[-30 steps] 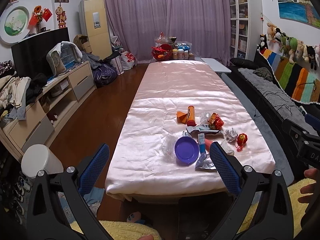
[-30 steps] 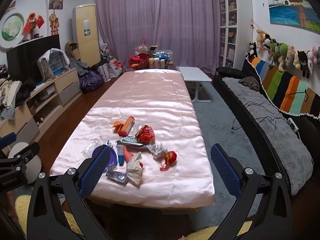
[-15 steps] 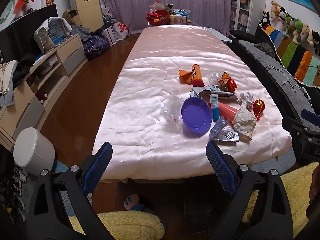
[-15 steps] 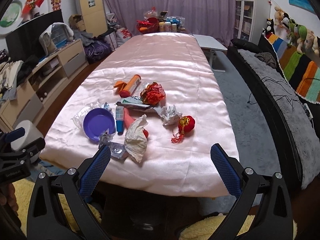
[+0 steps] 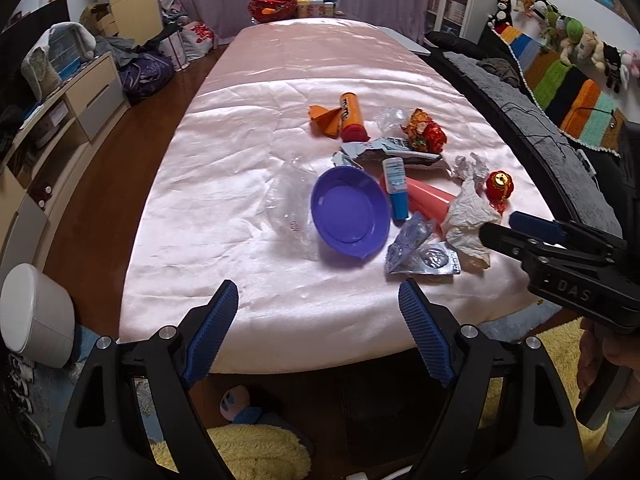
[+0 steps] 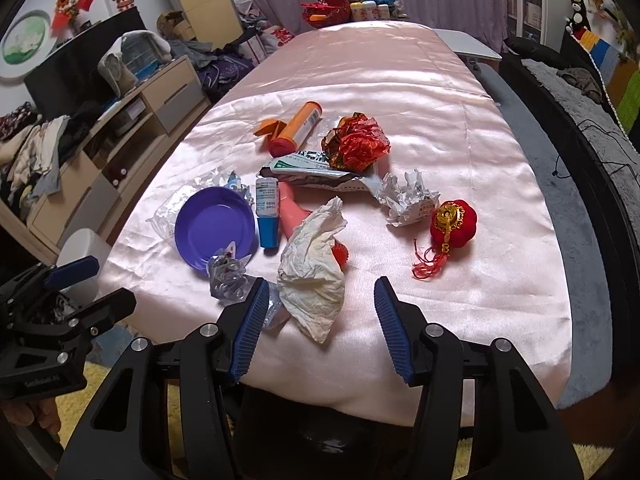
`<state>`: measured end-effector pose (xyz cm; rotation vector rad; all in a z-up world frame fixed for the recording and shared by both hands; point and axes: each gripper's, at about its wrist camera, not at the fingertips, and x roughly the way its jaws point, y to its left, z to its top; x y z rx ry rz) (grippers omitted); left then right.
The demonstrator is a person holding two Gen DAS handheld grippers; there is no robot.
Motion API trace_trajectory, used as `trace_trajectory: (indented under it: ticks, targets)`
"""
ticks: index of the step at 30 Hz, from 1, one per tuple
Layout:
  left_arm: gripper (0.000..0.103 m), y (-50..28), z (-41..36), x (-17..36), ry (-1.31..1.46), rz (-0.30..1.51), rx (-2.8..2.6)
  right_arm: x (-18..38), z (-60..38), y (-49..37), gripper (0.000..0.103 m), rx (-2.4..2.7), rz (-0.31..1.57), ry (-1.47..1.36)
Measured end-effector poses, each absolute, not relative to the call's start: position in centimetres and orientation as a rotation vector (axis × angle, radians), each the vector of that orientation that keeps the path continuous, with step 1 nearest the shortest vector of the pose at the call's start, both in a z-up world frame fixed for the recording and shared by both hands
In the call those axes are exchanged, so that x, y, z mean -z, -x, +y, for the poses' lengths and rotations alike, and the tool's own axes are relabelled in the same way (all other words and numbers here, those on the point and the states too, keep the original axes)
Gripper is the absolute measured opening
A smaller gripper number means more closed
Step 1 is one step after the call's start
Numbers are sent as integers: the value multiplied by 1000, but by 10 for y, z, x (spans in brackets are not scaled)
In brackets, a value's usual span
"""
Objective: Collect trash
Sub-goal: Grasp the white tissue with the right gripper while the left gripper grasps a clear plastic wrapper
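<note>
Both tongs hang over the near edge of the table (image 6: 480, 128) with nothing between their pads. The right gripper (image 6: 320, 326) has just been closing, and its jaws are now about half apart; the crumpled white tissue (image 6: 316, 264) lies just beyond the tips, a little left of the middle line. The left gripper (image 5: 318, 338) has also been closing a little, but its jaws are wide apart, above bare pink cloth (image 5: 240, 208), with no trash near them.

The trash is in one heap on the near right part of the table. Nearest are the tissue and a silver foil wrapper (image 6: 232, 280), which touch each other. If the right jaws narrow more before they arrive, I think one pad may push the tissue away or catch the foil together with it. The satin cloth looks smooth and wrinkled, so a pad that comes too low may pinch the cloth and drag the whole heap.

Behind these lie the purple plate (image 5: 350, 212), a clear plastic bag (image 5: 292, 196), a small blue and white bottle (image 6: 267, 212) and a pink tube (image 6: 292, 210) partly under the tissue. Lifting the tissue could roll the tube or the bottle.

Farther away are a crumpled paper ball (image 6: 408, 198), a red ornament (image 6: 452, 224), a flat printed packet (image 6: 316, 170), red and gold foil (image 6: 356, 144) and an orange tube (image 6: 298, 128). The ornament may not be trash, so it could be taken by mistake. I see no trash bin for certain.
</note>
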<state>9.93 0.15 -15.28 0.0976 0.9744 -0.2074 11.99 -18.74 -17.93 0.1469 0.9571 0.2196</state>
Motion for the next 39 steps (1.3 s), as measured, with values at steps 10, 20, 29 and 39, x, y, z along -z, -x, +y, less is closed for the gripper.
trace_trajectory:
  ticks: [10, 20, 29, 39]
  targets:
    - [62, -118, -37, 166, -102, 1005, 349, 180, -193, -127, 9, -263, 951, -131]
    - [26, -144, -60, 188, -106, 1045, 379, 165, -210, -129, 8, -257, 914, -125]
    - [16, -134, -56, 175, -105, 999, 382, 160, -210, -121, 8, -254, 903, -104]
    - [16, -81, -39, 134, -95, 912, 367, 128, -206, -77, 8, -247, 832, -70]
